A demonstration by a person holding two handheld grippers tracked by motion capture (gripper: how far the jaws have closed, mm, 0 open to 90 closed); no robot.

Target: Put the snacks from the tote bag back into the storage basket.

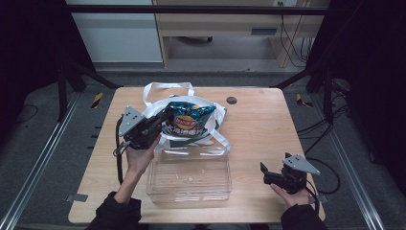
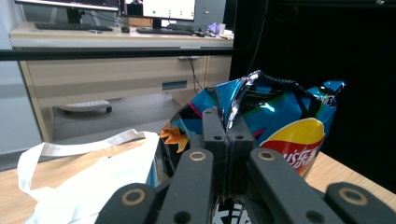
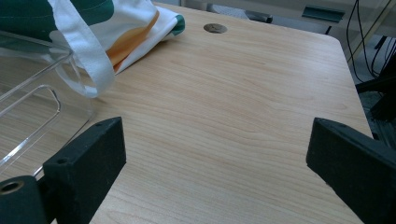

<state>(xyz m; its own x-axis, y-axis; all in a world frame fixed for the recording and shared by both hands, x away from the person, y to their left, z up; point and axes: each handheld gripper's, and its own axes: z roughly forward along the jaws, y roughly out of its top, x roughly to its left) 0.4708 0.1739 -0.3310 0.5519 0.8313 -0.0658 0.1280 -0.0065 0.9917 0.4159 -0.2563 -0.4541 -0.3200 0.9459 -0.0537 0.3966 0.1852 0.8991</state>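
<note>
Desk point(image 1: 258, 124): we see it mid-frame.
Clear box point(image 1: 189, 178): lower centre, empty.
Tote bag point(image 1: 158, 103): above the box.
Chip bag point(image 1: 191, 117): in the tote's mouth.
Left hand-held gripper point(image 1: 165, 116): clamped on the chip bag.
Right hand-held gripper point(image 1: 264, 173): lower right, jaws apart.
</note>
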